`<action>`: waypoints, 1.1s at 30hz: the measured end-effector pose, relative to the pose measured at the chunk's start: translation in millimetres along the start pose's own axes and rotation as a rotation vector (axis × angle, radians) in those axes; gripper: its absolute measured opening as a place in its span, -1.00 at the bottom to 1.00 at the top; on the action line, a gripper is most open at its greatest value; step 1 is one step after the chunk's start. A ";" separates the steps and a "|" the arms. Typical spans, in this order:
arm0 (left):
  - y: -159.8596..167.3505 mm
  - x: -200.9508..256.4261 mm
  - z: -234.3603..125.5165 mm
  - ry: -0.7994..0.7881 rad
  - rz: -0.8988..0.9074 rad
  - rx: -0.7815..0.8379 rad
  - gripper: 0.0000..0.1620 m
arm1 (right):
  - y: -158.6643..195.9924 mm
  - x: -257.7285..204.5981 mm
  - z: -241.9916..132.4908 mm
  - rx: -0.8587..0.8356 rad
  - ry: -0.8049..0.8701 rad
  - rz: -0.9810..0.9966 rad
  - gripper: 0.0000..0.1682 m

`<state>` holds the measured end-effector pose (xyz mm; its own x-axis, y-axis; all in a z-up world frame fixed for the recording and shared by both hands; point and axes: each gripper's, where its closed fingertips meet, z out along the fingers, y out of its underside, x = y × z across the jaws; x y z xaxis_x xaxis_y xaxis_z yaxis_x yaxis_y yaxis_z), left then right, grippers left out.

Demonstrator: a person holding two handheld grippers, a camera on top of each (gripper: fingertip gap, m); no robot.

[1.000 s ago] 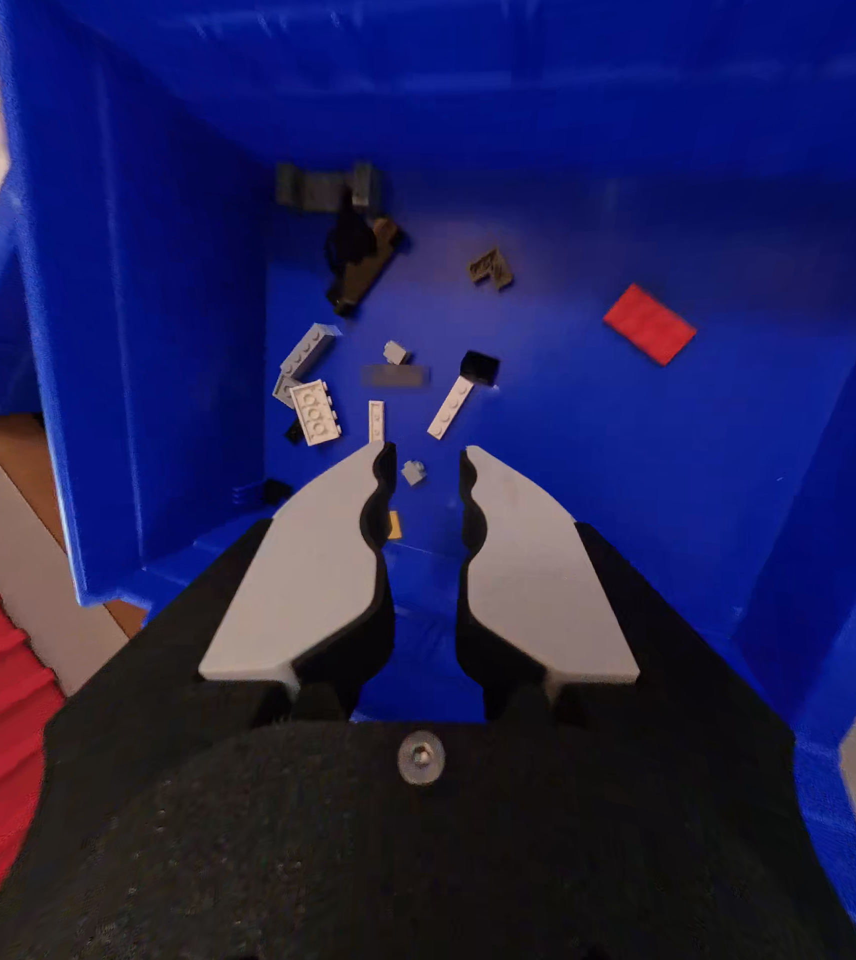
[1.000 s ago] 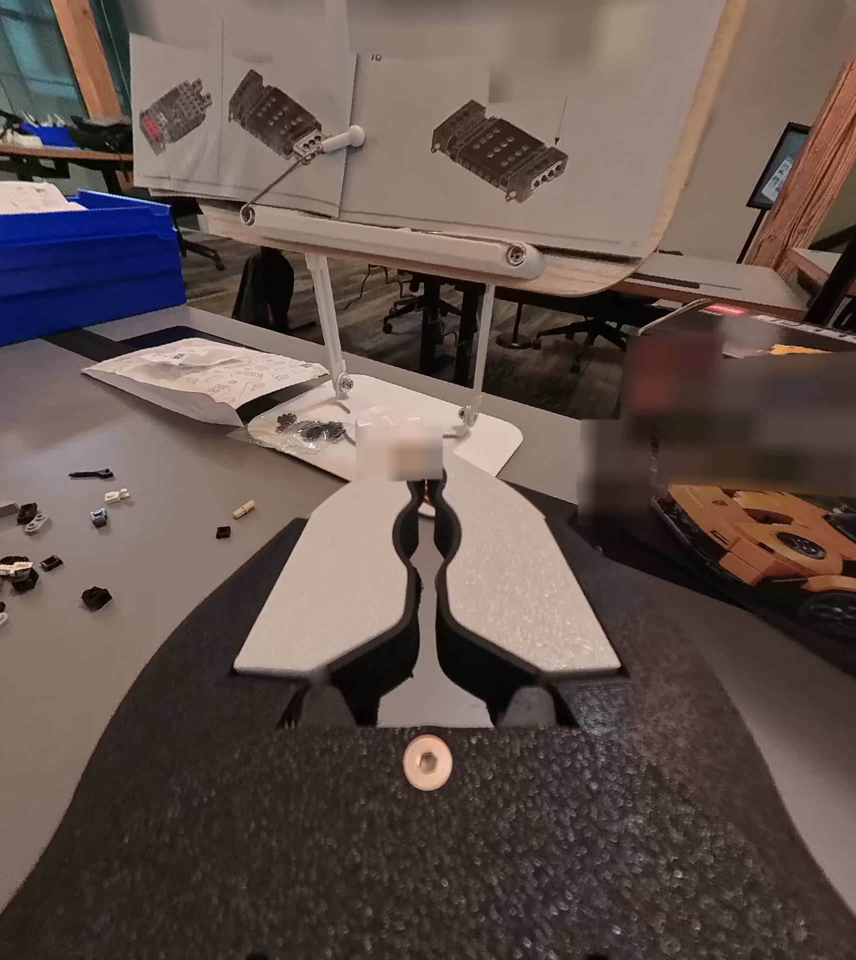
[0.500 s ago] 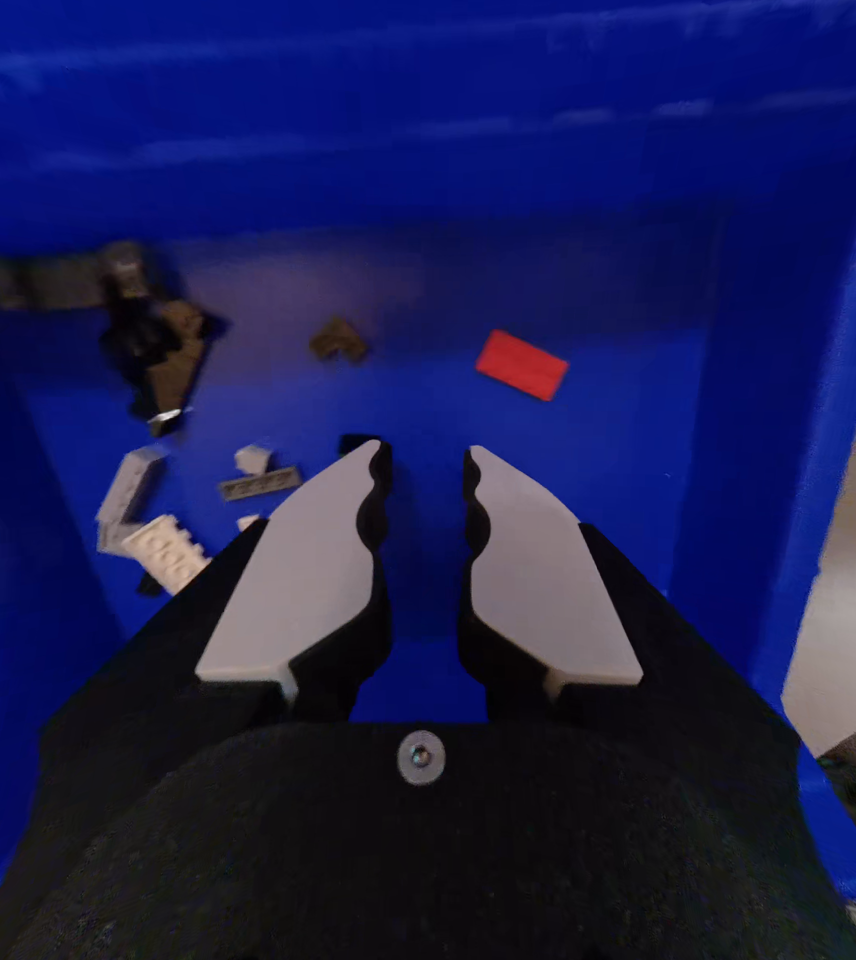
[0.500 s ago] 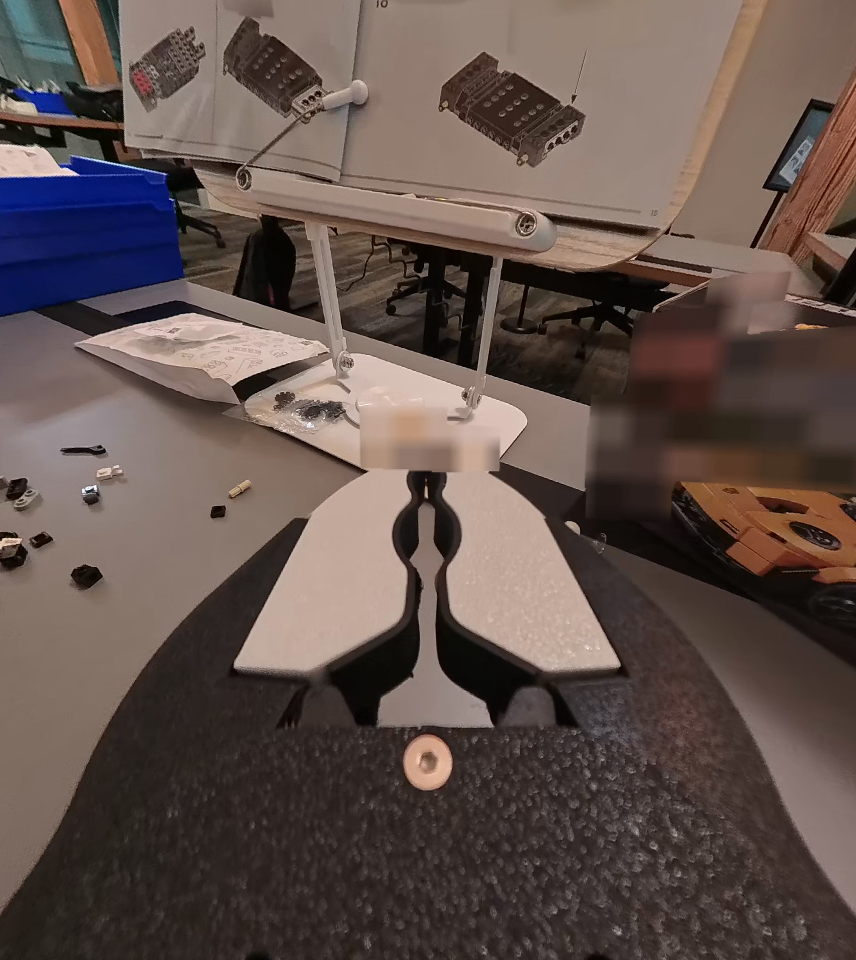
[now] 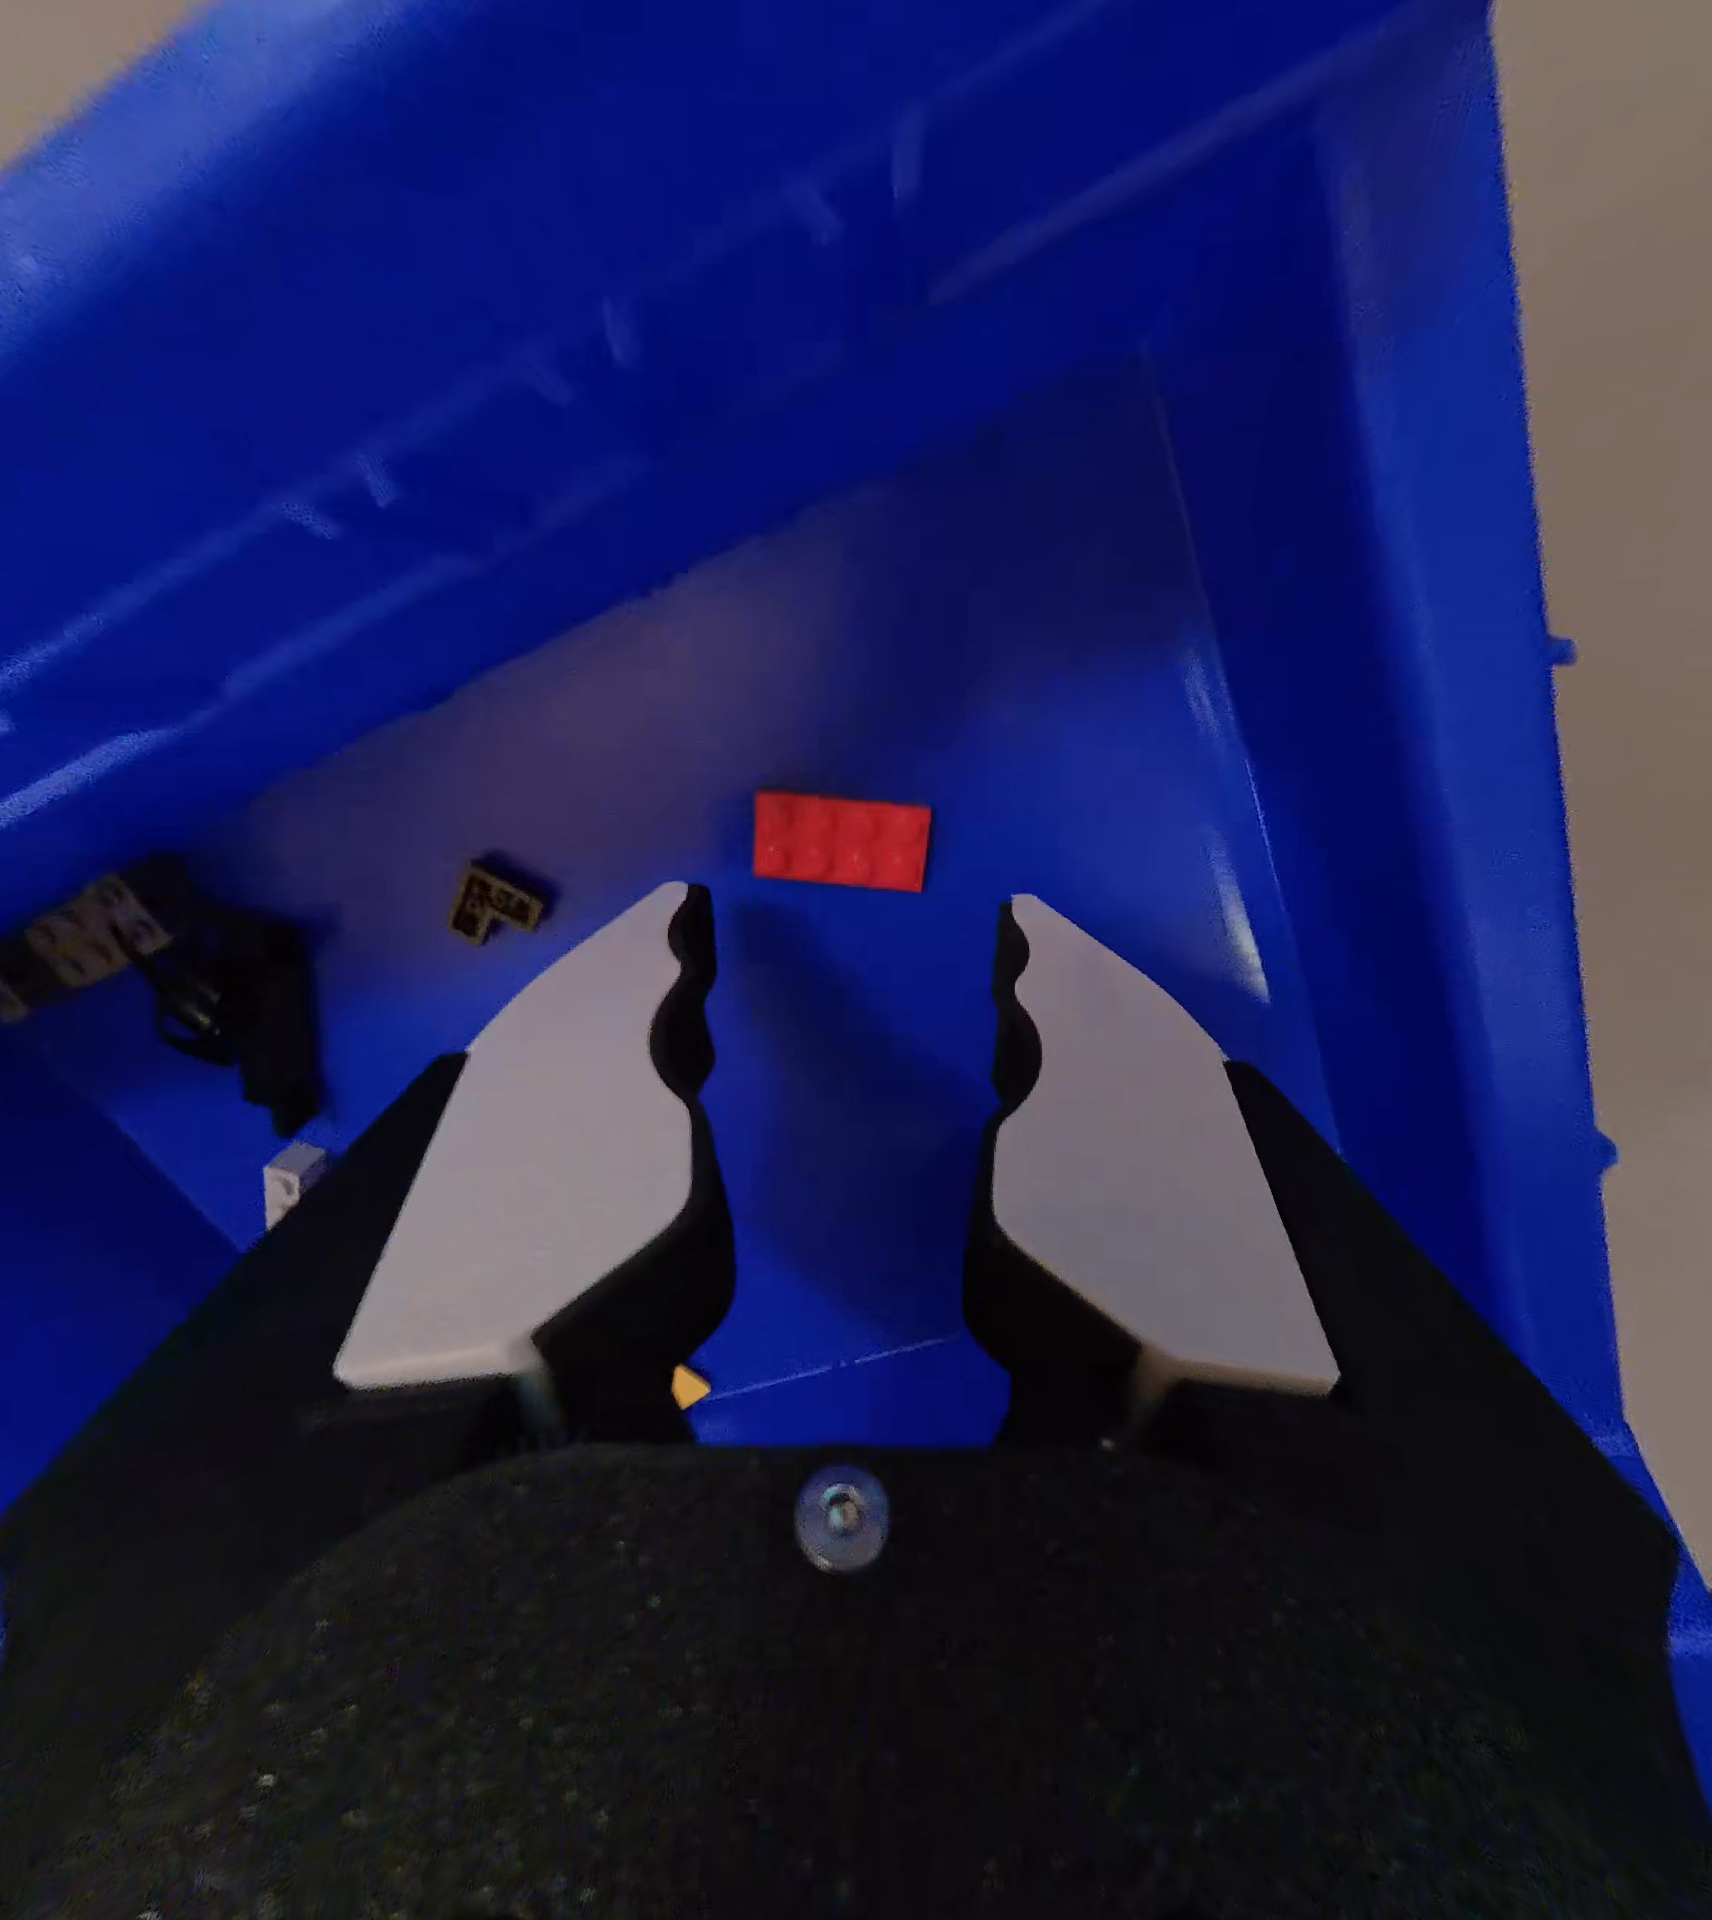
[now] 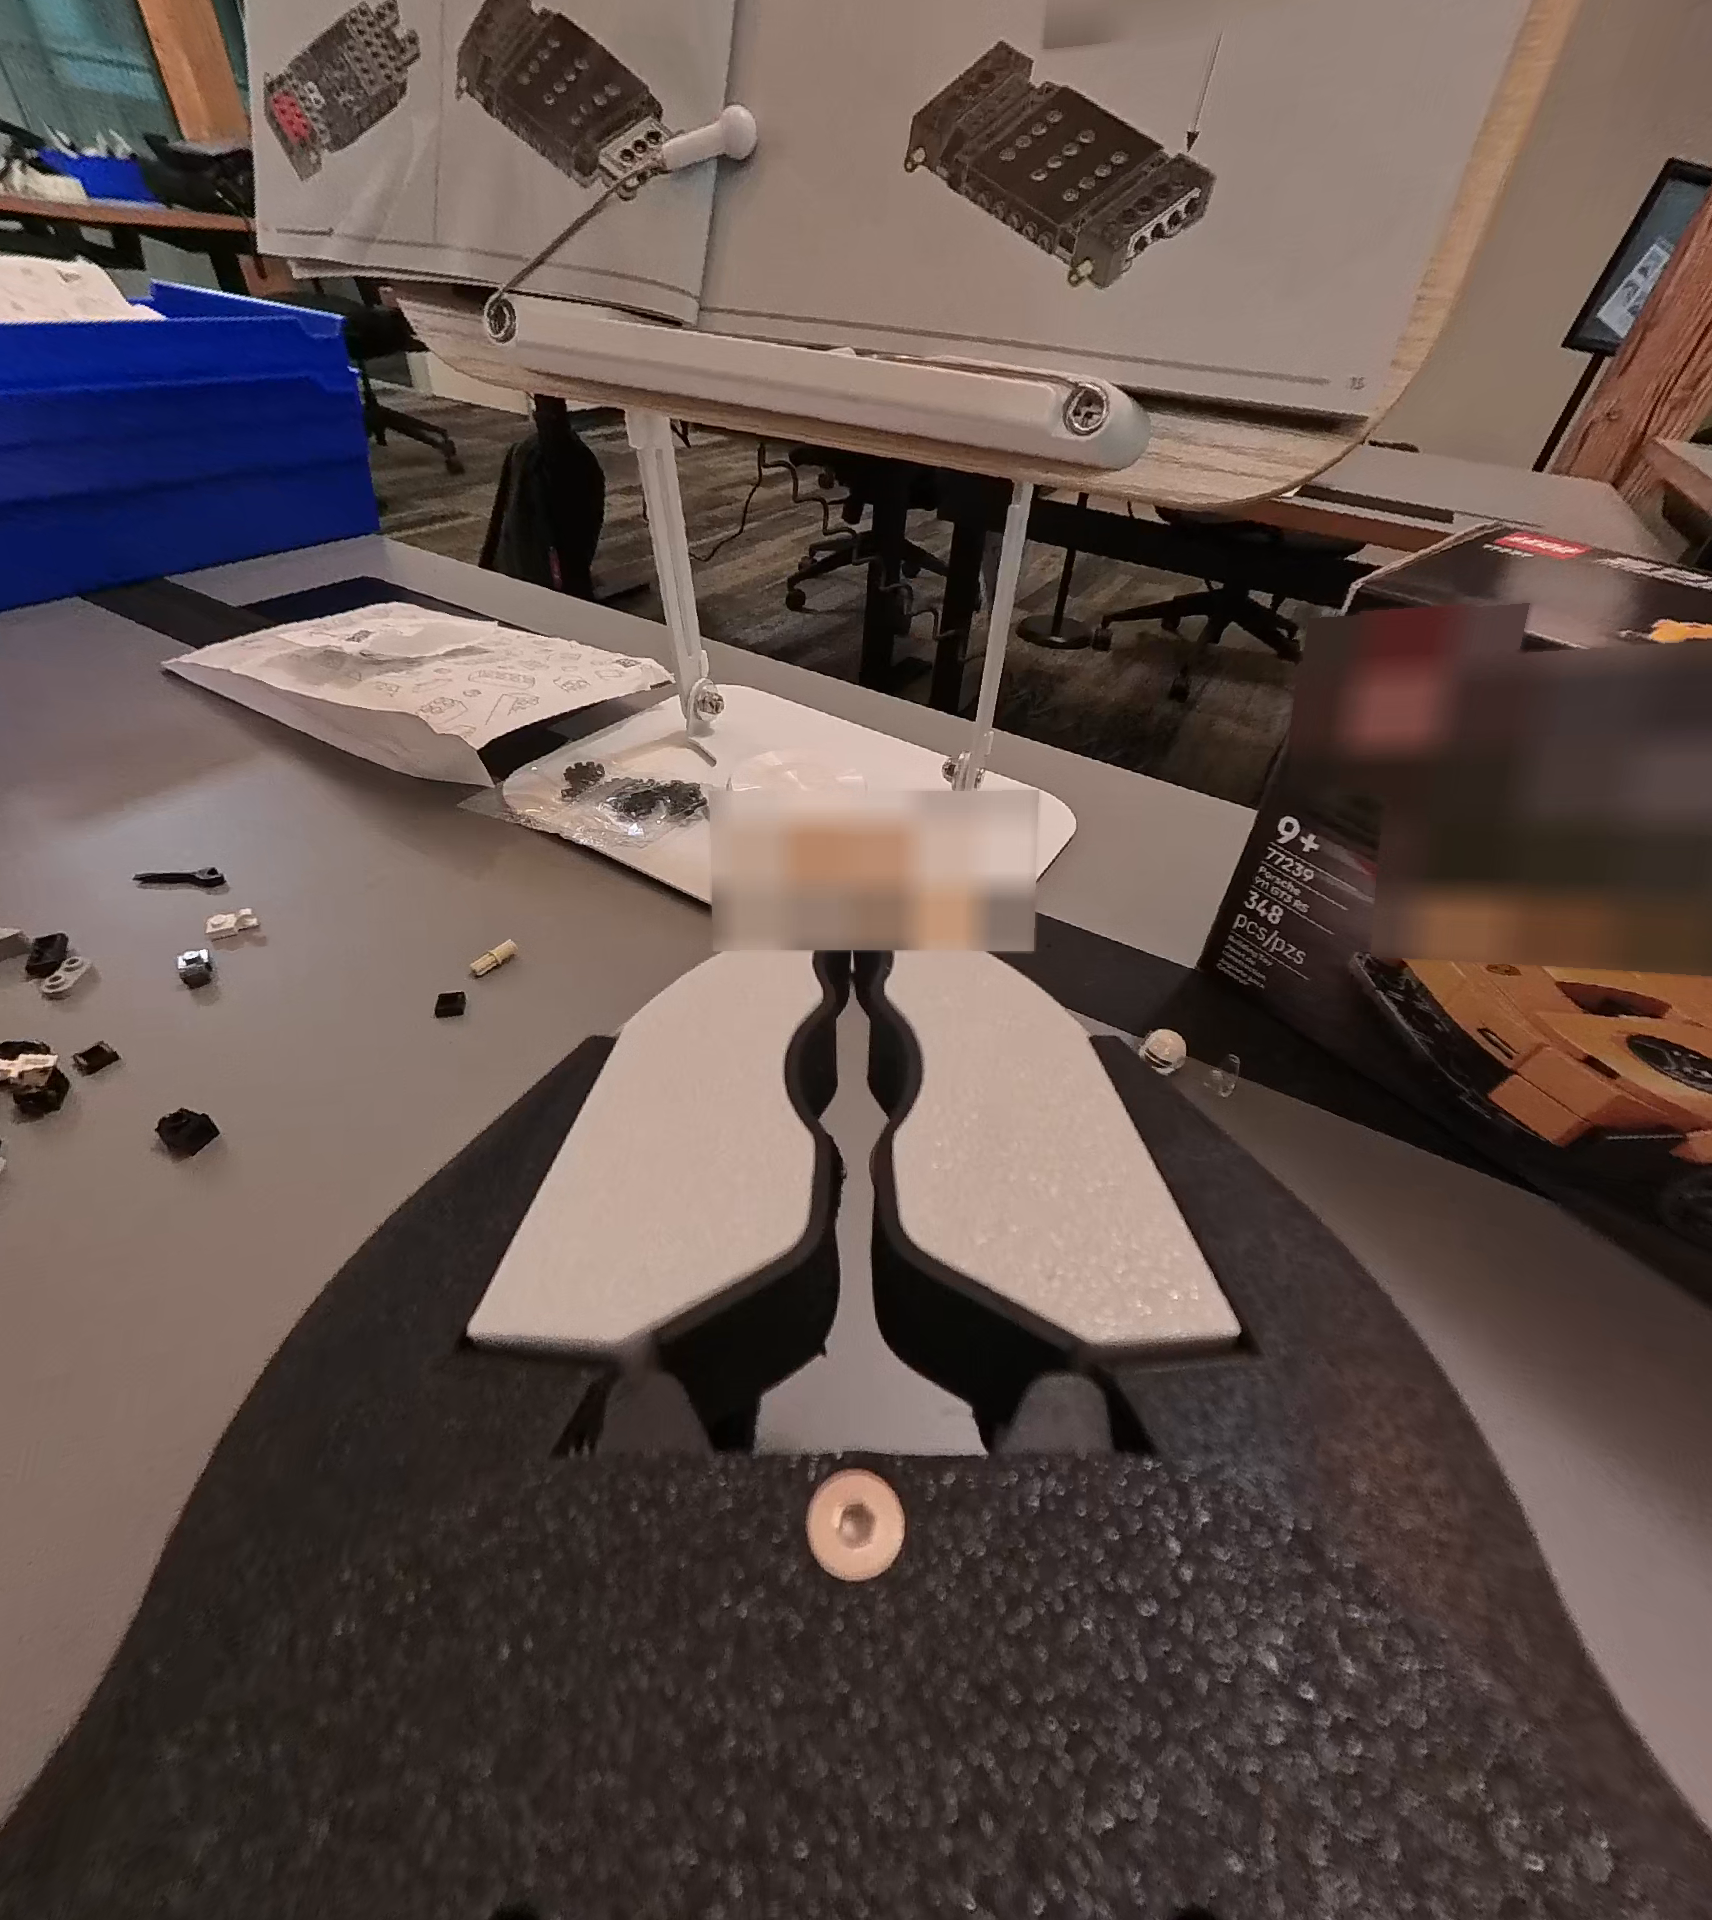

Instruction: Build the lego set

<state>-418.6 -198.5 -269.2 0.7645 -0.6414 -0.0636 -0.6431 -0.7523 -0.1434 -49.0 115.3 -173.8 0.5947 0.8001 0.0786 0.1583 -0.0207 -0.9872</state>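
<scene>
The left wrist view looks steeply down into a blue bin (image 5: 623, 416), close to its floor. The right wrist view sits low over the grey table (image 6: 312, 1195), facing level toward an instruction stand (image 6: 831, 374). They share no visible part.

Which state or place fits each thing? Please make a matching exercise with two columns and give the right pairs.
Things:
1. left gripper
2. right gripper
3. red plate
4. instruction booklet

States or places:
A. propped up on a stand
B. fingers wide apart, empty
C. fingers nearly together, nothing seen between them
D. flat on the floor of the blue bin, just past the fingertips

Pairs: 1-B, 2-C, 3-D, 4-A
</scene>
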 end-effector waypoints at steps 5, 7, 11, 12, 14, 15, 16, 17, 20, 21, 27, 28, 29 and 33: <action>-1.1 1.1 12.1 0.046 -0.020 -0.005 -0.45 | -1.9 3.7 -1.4 0.007 0.003 0.012 -1.00; -2.7 2.8 12.3 0.062 -0.027 0.014 -0.54 | -1.3 3.2 -1.0 0.004 -0.002 0.016 -1.00; -4.5 4.6 12.2 0.073 -0.041 0.044 -0.58 | -1.9 0.7 -0.8 0.004 -0.007 0.009 -1.00; -4.1 4.4 12.1 0.069 -0.046 0.043 -0.59 | -2.5 1.0 -1.2 0.005 -0.006 0.009 -1.00; -2.7 4.9 8.7 0.048 -0.049 0.040 -0.58 | -4.3 2.2 -2.3 0.012 -0.003 0.014 -1.00; -4.3 5.5 2.6 0.033 -0.047 0.056 -0.58 | -5.4 2.9 -2.8 0.014 -0.002 0.017 -1.00; -7.6 6.2 -7.2 0.014 -0.049 0.082 -0.58 | -6.1 3.4 -3.1 0.016 -0.001 0.018 -1.00; -13.2 6.6 -20.3 -0.012 -0.053 0.116 -0.58 | -6.8 3.9 -3.4 0.018 0.000 0.019 -1.00; -43.2 11.6 -65.9 -0.115 -0.048 0.232 -0.60 | -8.4 3.8 -3.5 0.024 -0.004 0.025 -1.00; -57.7 16.3 -78.5 -0.147 -0.037 0.268 -0.60 | -8.9 3.1 -3.4 0.025 -0.006 0.025 -1.00; -154.7 93.8 -73.7 -0.067 0.153 0.330 -0.60 | -16.5 0.9 -6.4 0.046 -0.012 0.022 -1.00; -170.0 107.5 -62.9 -0.033 0.180 0.328 -0.60 | -17.8 1.1 -7.0 0.050 -0.013 0.022 -1.00; -184.4 119.1 -51.1 -0.005 0.204 0.322 -0.60 | -18.9 1.3 -7.5 0.052 -0.013 0.023 -1.00; -235.7 149.7 -10.0 0.099 0.327 0.295 -0.60 | -21.6 2.3 -9.0 0.060 -0.014 0.025 -1.00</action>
<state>-153.0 -118.7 -235.1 0.5057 -0.8607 -0.0596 -0.7992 -0.4413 -0.4080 -43.9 112.2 -151.1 0.5870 0.8079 0.0521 0.0956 -0.0052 -0.9954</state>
